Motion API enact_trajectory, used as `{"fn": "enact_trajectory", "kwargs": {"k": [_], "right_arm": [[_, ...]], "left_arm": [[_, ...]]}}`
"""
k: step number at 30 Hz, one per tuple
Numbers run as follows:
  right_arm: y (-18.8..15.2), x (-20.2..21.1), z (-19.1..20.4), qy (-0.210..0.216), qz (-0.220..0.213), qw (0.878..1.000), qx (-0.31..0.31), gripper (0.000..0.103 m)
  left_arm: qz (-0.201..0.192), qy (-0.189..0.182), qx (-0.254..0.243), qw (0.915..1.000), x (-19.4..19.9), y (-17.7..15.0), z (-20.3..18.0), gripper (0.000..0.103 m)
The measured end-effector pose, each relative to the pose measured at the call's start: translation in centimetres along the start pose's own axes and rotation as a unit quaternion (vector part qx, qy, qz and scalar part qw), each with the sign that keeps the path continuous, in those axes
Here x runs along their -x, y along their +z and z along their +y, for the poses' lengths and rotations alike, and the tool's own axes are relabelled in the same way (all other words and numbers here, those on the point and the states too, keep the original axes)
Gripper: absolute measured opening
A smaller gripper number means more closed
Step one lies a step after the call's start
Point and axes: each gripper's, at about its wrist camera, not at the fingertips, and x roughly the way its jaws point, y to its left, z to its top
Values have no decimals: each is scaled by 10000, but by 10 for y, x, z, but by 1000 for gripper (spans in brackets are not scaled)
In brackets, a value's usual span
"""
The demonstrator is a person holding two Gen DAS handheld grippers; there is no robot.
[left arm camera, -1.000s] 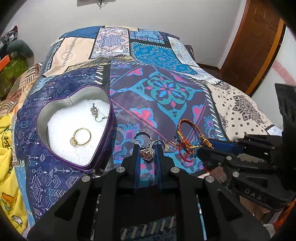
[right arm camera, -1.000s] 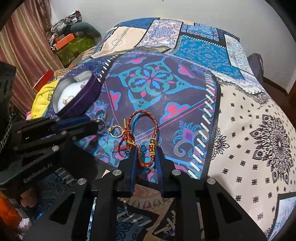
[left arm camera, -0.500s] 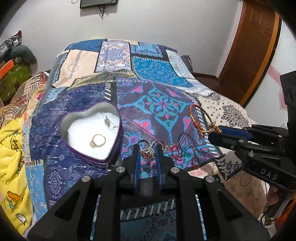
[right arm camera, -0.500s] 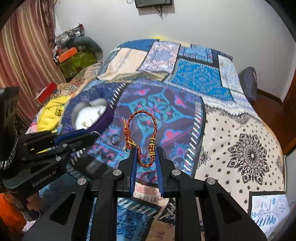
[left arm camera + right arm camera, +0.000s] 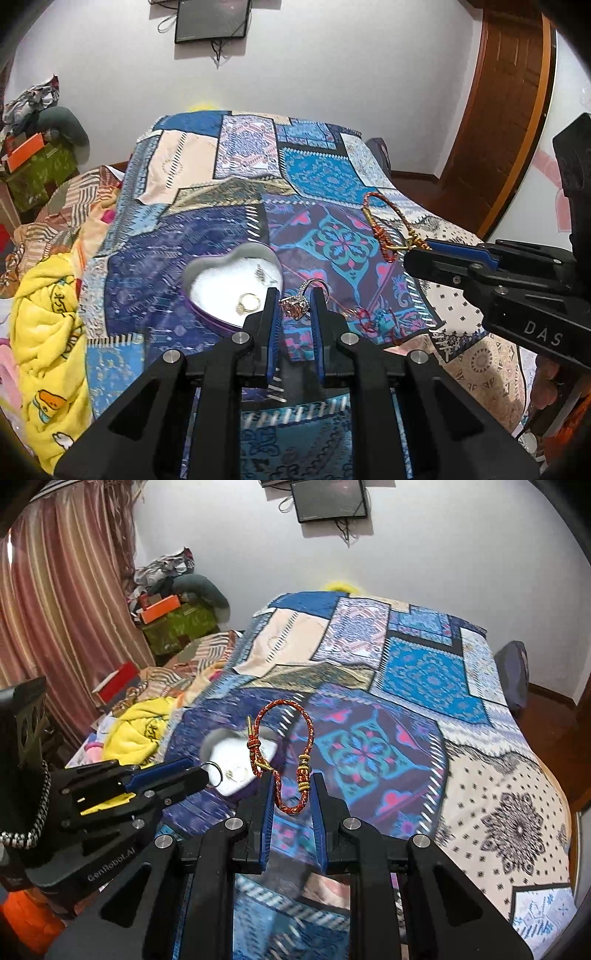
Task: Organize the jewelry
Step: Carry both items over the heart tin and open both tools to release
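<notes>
Jewelry is split three ways: some in the heart box (image 5: 207,269), some lifted in the grippers, some on the quilt (image 5: 207,229). The left gripper (image 5: 293,308) has its jaws drawn narrow around a ring (image 5: 295,304) with a large faceted stone, its silver band rising behind the fingertips; the ring is up off the quilt, just beside the box's right edge. The right gripper (image 5: 293,794) is likewise narrowed onto a bracelet (image 5: 284,753) of red braided cord with gold beads and a gold clasp. The cord's lower loop sits between the blue pads (image 5: 267,805), and the rest arcs upward, clear of the bed.

Seen from the left wrist, the same bracelet hangs off the right gripper's tip, over the quilt's right side. The box lies open on the quilt, white lining showing, with a gold ring (image 5: 248,302) near its lower rim and a small silver piece (image 5: 260,274) farther back; what that piece is cannot be told. A tangle of red cord (image 5: 369,317) rests on the quilt to the right of the left gripper's fingers. A yellow blanket (image 5: 48,306) is heaped on the bed's left side.
</notes>
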Motion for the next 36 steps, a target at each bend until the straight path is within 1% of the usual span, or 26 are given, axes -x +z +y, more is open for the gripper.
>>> {"fn": "enact_trajectory", "kwargs": {"k": [6,13,23,28,36], "right_arm": [[11,-16,13,149,-19,9999,-10,17],[19,-38,26,227,45,9997,24,17],[20,-74,37,464,341,9983,54,17],[16,-92,35,507,599,9969,-60,17],[11,-102,35,551,797,9953,-74,17]], "left_arm": [[-88,91,107,9999,1,3,20,15],[-87,151,209,9996,-13,7,42,15],[76,211,214,9995,-37,5,62,15],[153,210,206,9995,-46,2,66,15],[222,131,258,9993,-54,2,72,15]]}}
